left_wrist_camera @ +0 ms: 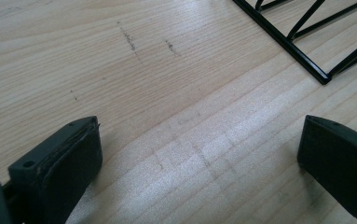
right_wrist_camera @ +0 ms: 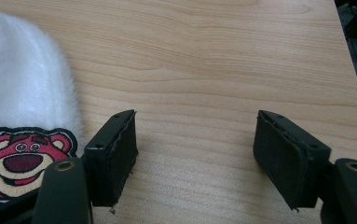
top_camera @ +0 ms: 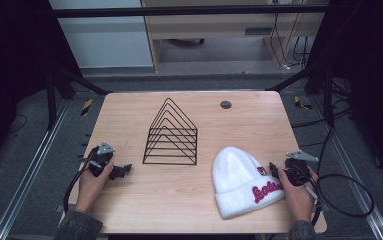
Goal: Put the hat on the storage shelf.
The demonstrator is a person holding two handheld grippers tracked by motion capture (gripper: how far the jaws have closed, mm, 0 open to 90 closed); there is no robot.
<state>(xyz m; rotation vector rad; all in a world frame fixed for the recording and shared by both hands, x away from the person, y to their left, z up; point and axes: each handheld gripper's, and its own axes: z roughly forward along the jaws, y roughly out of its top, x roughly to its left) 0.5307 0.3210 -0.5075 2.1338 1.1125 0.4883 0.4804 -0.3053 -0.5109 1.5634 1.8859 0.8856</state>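
Nearest the high camera, at six o'clock, two forearms come in over the near edge of the wooden worktop (top_camera: 189,200), the largest thing in view. At its centre stands a black wire file rack (top_camera: 171,134) with peaked dividers, upright and untouched. At about four o'clock lies a white fluffy beanie (top_camera: 241,180) with red lettering on its cuff and a bear patch (right_wrist_camera: 17,161) on the cuff's right end. The right hand-held gripper (top_camera: 277,172) sits just beside that patch, jaws spread apart over bare wood, holding nothing. At eight o'clock the left hand-held gripper (top_camera: 121,171) rests low, its jaws likewise wide apart and empty, well clear of the beanie and near the rack's left corner.

The beanie looks like the thing to be taken. The risk I see: a pinch on the pile alone could slip off, and a limp hat carried toward the rack could snag a wire and drag the light frame across the worktop.
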